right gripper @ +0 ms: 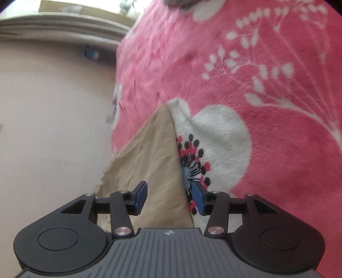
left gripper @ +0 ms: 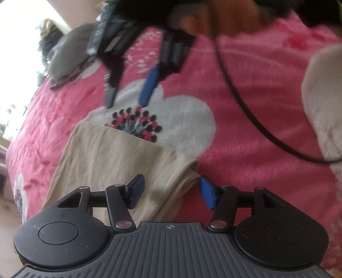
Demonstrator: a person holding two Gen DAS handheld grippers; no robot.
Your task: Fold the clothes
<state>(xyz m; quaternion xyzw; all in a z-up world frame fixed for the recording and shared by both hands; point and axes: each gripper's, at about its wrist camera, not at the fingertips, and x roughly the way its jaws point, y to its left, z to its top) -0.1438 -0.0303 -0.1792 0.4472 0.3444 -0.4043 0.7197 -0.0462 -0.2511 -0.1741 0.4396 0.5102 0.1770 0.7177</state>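
Observation:
A beige garment [left gripper: 111,162] lies flat on the pink flowered blanket [left gripper: 245,64], near the bed's edge. My left gripper [left gripper: 171,189] hovers open over its near right corner, and the cloth passes between and under the fingers without being pinched. In the left wrist view my right gripper [left gripper: 129,92] hangs open above the white flower beyond the garment's far edge, blurred, with a hand [left gripper: 213,19] behind it. In the right wrist view the beige garment [right gripper: 149,154] tapers to a point, and the right gripper [right gripper: 170,197] stands open over its right edge.
A grey cloth bundle [left gripper: 68,55] lies at the far left of the bed. A white plush item [left gripper: 325,96] sits at the right, with a black cable [left gripper: 245,102] running across the blanket. The bed edge drops to pale floor [right gripper: 53,128] on the left.

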